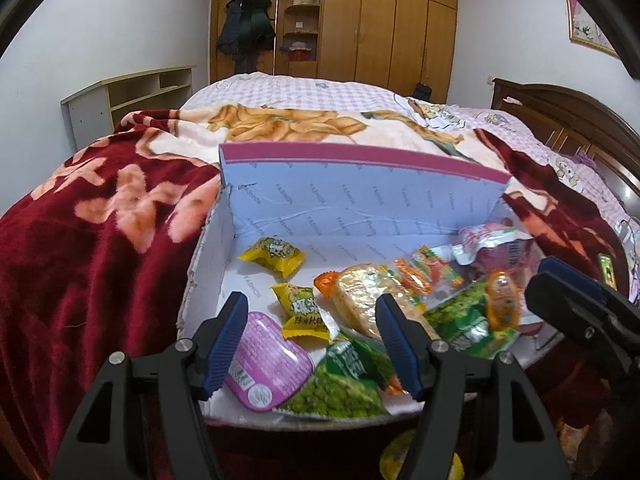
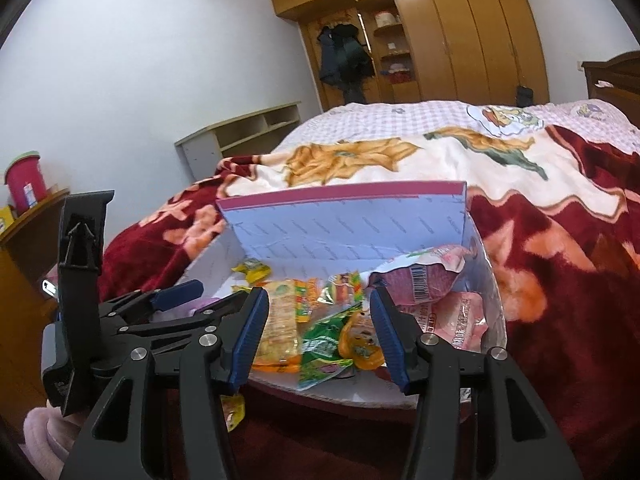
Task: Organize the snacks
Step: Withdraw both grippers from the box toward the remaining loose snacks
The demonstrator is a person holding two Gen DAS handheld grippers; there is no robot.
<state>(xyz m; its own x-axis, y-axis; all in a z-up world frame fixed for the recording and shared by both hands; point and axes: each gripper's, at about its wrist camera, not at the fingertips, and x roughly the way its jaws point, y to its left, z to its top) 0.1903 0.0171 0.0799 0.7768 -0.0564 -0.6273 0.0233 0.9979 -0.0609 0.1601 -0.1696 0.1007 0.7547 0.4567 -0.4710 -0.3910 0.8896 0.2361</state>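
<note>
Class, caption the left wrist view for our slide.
Open left gripper hovers over snack packets in a white box on the bed.

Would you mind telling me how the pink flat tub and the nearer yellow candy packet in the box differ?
The pink tub is a flat, rounded-corner container with a printed film lid; the yellow packet is a soft wrapper with crimped ends. The tub is larger and sits closer to the box's near edge; the packet lies just behind it. Both rest on the box floor, ungripped.

Both wrist cameras look forward and down, close over the box (image 1: 360,208) on the bed (image 1: 100,240); left view sits left, both sharing box, bed and wardrobe (image 2: 460,32).
</note>
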